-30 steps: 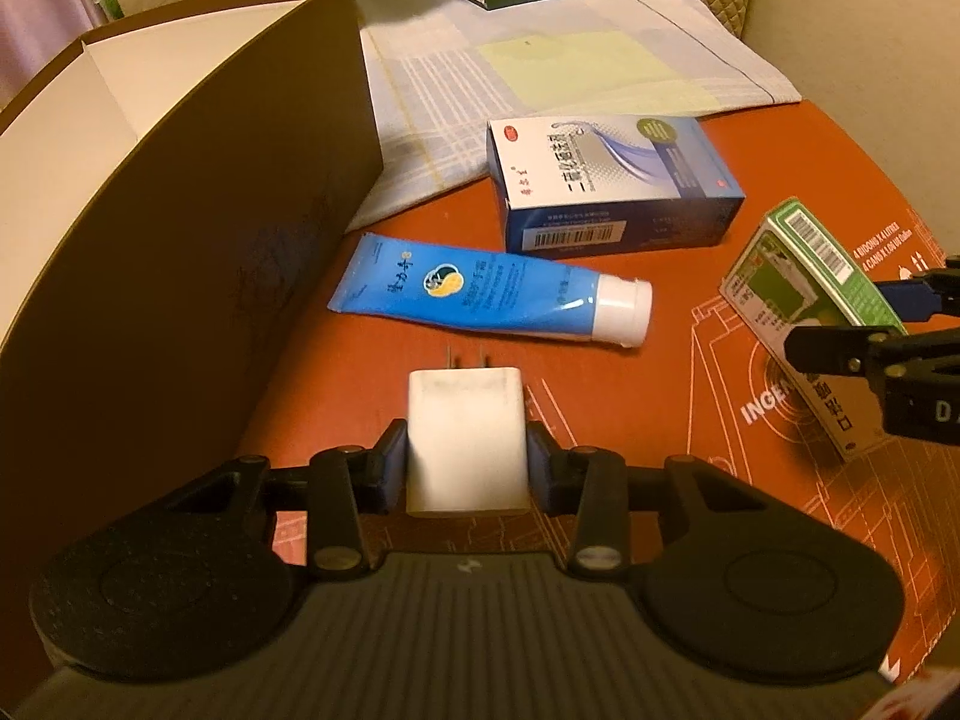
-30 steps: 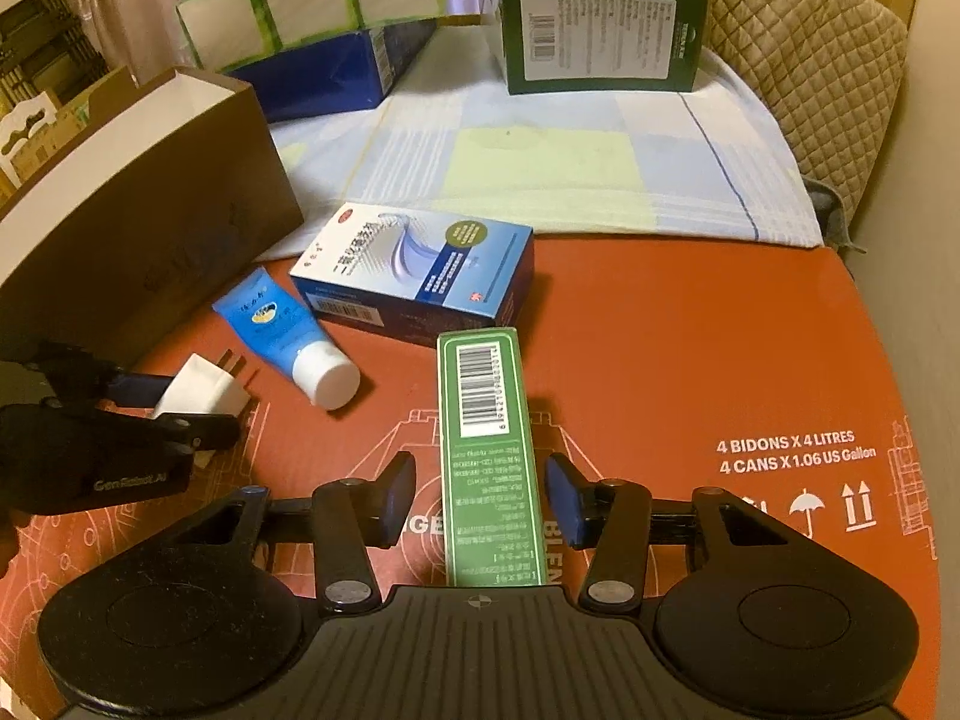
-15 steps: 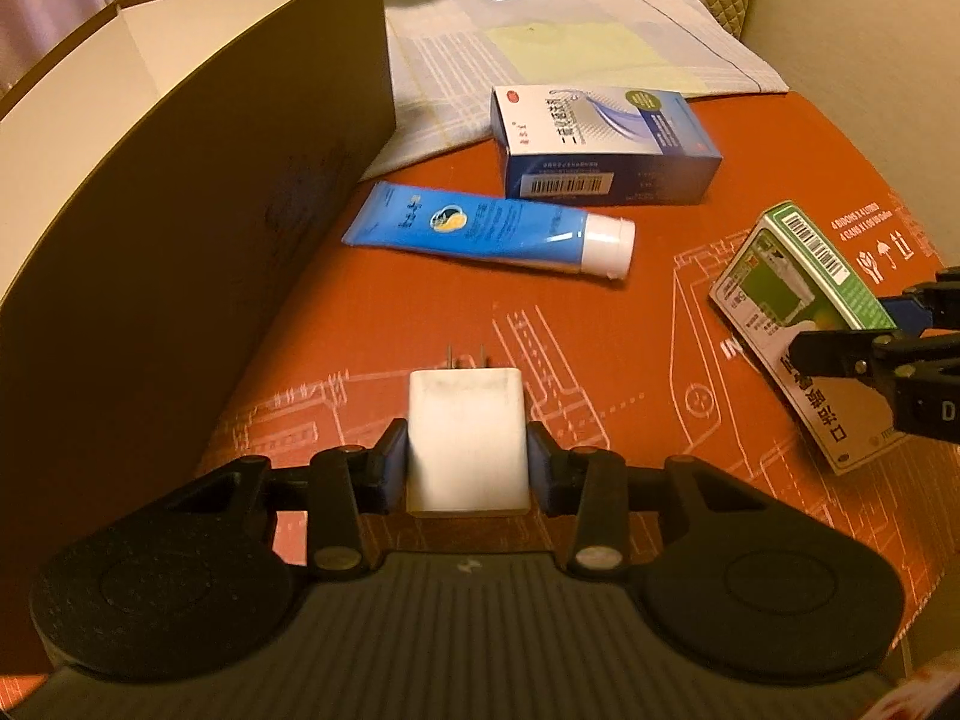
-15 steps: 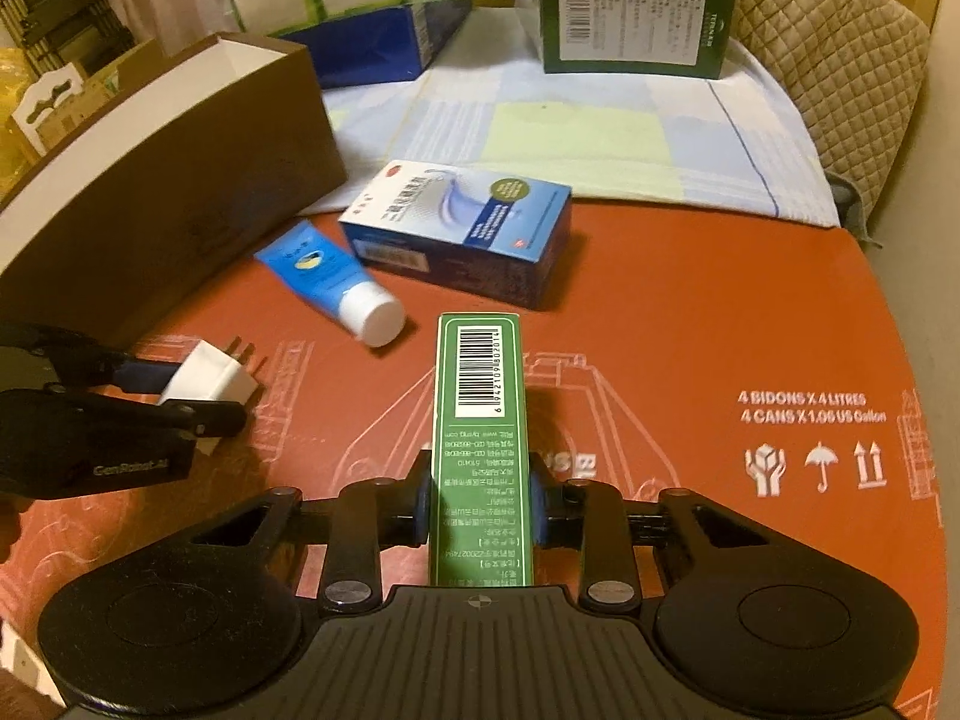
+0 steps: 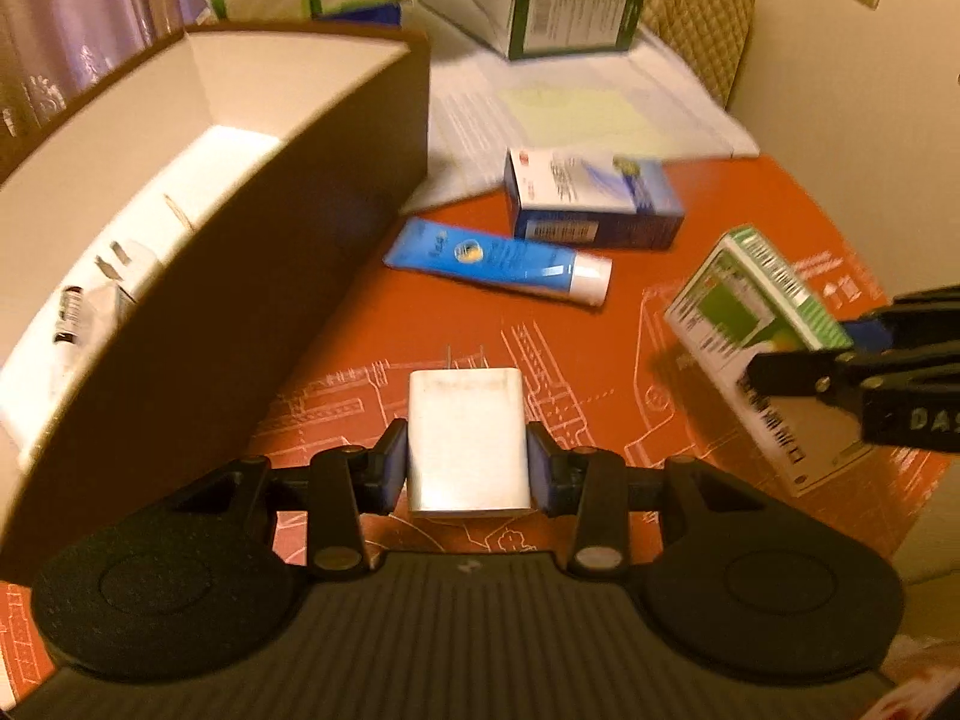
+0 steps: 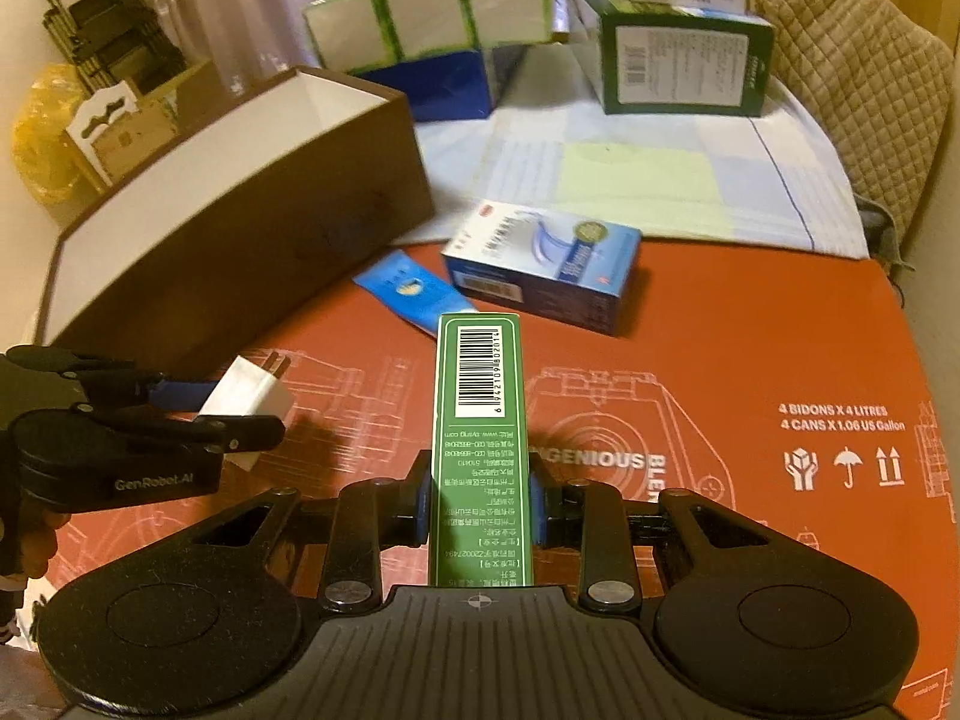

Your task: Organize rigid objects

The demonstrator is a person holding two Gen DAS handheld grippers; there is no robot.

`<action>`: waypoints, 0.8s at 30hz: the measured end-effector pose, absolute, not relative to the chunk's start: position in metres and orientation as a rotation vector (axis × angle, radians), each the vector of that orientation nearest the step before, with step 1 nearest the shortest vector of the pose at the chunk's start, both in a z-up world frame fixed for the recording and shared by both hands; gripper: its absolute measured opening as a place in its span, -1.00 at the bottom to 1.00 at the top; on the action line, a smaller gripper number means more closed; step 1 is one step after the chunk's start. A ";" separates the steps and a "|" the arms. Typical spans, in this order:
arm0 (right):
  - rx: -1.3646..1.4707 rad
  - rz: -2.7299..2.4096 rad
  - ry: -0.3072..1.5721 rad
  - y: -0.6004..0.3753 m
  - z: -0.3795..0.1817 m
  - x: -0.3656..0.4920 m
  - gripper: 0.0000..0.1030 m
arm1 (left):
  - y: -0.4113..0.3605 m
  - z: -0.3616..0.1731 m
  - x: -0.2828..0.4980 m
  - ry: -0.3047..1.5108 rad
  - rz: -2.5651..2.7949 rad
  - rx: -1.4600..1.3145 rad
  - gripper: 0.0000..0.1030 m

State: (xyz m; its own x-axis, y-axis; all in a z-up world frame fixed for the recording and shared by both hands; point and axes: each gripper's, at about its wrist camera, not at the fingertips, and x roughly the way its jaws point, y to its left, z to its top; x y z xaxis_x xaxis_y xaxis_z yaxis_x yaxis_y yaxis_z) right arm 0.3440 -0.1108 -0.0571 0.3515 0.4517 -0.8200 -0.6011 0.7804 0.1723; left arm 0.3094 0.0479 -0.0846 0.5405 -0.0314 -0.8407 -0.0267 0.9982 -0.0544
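Left gripper (image 5: 468,465) clamps a white plug adapter (image 5: 468,438) between both pads, prongs forward, bottom center of the left wrist view, lifted off the orange bench (image 5: 372,354). Right gripper (image 6: 480,507) clamps a long green box (image 6: 480,438), barcode up, bottom center of the right wrist view. Brown cardboard box (image 5: 252,276) fills the left side of the left wrist view, open top, white inside, a few small items at its lower left. Blue tube (image 5: 498,261) lies flat on the bench, center frame, just beside the blue carton (image 5: 591,198) above it. Light cloth (image 6: 648,180) covers the bench's far end, upper center of the right wrist view, dark green box (image 6: 678,60) on it.
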 end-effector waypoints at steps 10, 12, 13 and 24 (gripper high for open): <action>-0.160 0.791 0.935 -0.073 -0.021 0.331 -0.48 | 0.072 -0.032 0.291 0.903 0.039 -0.096 -0.30; -0.159 0.818 0.920 -0.062 -0.014 0.329 -0.48 | 0.079 -0.021 0.289 0.878 0.050 -0.100 -0.30; -0.157 0.833 0.913 -0.056 -0.010 0.328 -0.48 | 0.083 -0.016 0.288 0.866 0.057 -0.101 -0.30; -0.154 0.961 0.847 0.015 0.009 0.329 -0.48 | 0.137 0.014 0.286 0.792 0.149 -0.102 -0.30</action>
State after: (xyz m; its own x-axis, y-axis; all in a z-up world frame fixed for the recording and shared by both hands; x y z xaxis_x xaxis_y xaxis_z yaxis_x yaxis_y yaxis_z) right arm 0.3291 0.0149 0.0093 0.2871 0.6594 -0.6948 -0.7725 0.5883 0.2391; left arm 0.2862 0.1374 0.0136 0.6926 0.0946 -0.7151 -0.1709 0.9847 -0.0353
